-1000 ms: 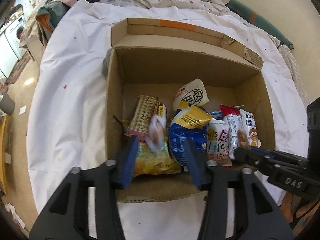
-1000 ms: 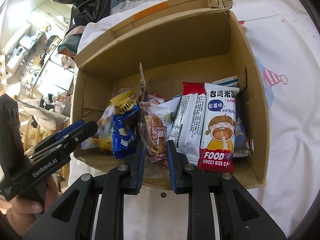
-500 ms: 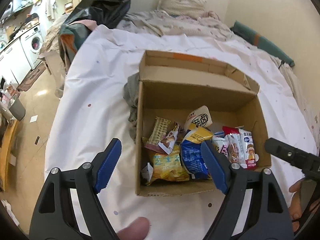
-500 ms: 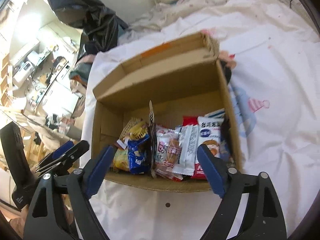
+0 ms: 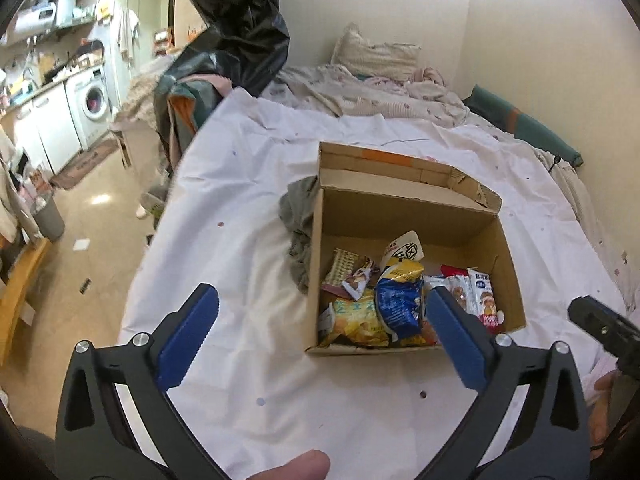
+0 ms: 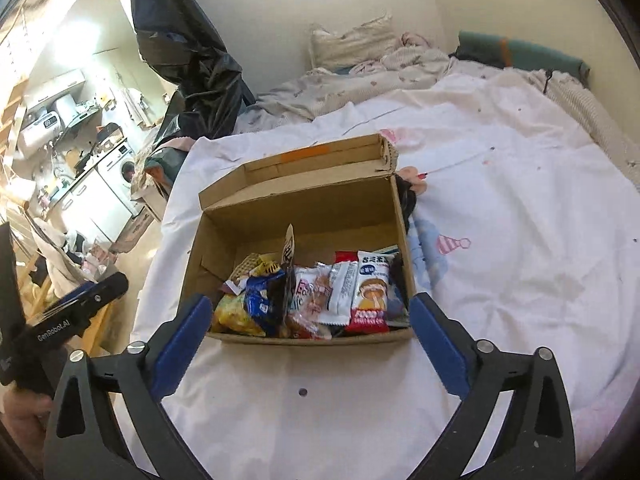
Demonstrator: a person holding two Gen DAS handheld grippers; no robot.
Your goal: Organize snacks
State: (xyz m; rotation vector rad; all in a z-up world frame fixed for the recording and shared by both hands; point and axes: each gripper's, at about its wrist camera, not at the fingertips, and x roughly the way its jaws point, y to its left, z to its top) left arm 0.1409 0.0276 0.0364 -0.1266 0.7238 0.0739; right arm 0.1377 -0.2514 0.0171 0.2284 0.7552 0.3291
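Observation:
An open cardboard box stands on a white sheet. Several snack packets fill its near half: a yellow chip bag, a blue bag, a white and red rice cake packet. My left gripper is open and empty, held back above the sheet in front of the box. My right gripper is open and empty, also back from the box's near wall.
The white sheet covers a bed with crumpled bedding at the far end. A grey cloth lies against the box's left wall. A black plastic bag stands left. The floor and a washing machine lie beyond the bed's left edge.
The right gripper let go of a clear packet into the box and opened wide. Both grippers pulled up and back from the box, so the box looks smaller.

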